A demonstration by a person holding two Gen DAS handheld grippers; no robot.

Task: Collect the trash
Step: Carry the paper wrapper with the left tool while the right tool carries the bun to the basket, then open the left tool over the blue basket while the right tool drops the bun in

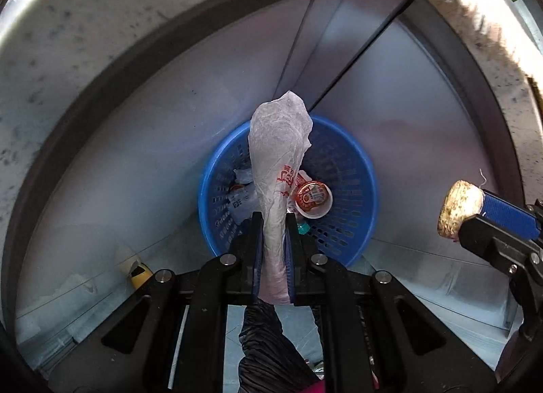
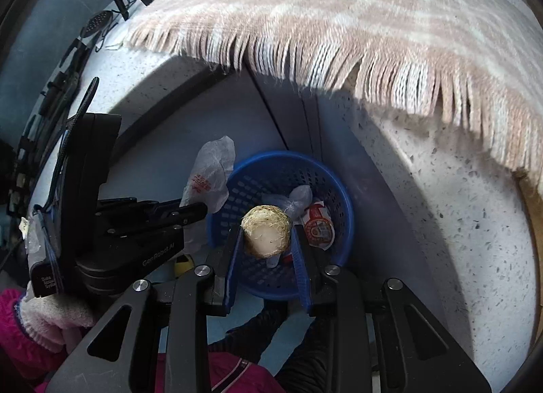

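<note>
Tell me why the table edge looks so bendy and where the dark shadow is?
Left wrist view: the fisheye lens curves the speckled counter edge around the blue basket. Right wrist view: the fringed blanket casts a dark shadow on the counter below; its fringe looks slightly blurred.

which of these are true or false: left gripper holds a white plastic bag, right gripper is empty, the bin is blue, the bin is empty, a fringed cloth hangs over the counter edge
1. The left gripper holds a white plastic bag. True.
2. The right gripper is empty. False: it is shut on a round, fibrous brown lump.
3. The bin is blue. True: it is a blue perforated basket on the floor.
4. The bin is empty. False: a red-lidded cup and crumpled wrappers already lie inside.
5. A fringed cloth hangs over the counter edge. True.
</note>
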